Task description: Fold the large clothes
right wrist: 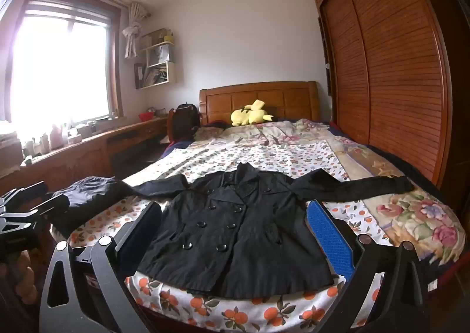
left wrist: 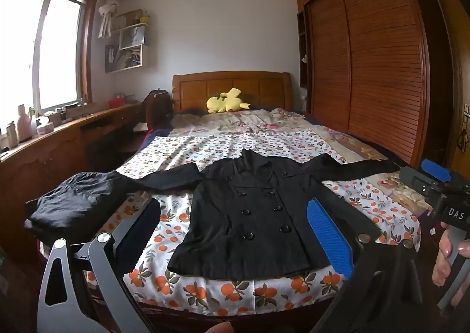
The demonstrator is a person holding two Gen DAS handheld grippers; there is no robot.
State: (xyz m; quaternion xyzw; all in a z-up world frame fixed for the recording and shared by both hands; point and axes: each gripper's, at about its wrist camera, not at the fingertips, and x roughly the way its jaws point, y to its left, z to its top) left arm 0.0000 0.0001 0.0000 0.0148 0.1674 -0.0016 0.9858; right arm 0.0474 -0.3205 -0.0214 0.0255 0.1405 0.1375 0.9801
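The black coat (left wrist: 249, 209) lies flat and face-up on the bed (left wrist: 235, 291) straight ahead of me and below my jaws, hem toward me at the foot edge, collar pointing away toward the headboard (left wrist: 232, 87). Its body runs lengthwise away from me, while the two sleeves stretch out crosswise, one to each side, so the widest line of the garment lies across my reach. My left gripper (left wrist: 235, 230) has its jaws spread wide with nothing between the pads, framing the coat's body from above the foot of the bed; my right gripper (right wrist: 232, 233) is the same, spread and empty, and touching no cloth. From the left view the right gripper shows at the far right edge, near the end of the right sleeve (left wrist: 358, 170); that sleeve is the right hand's by nearness, I judge. The left sleeve (left wrist: 167, 178) runs out toward a dark bundle of cloth (left wrist: 76, 203) at the bed's left edge, and that side falls to my left hand.
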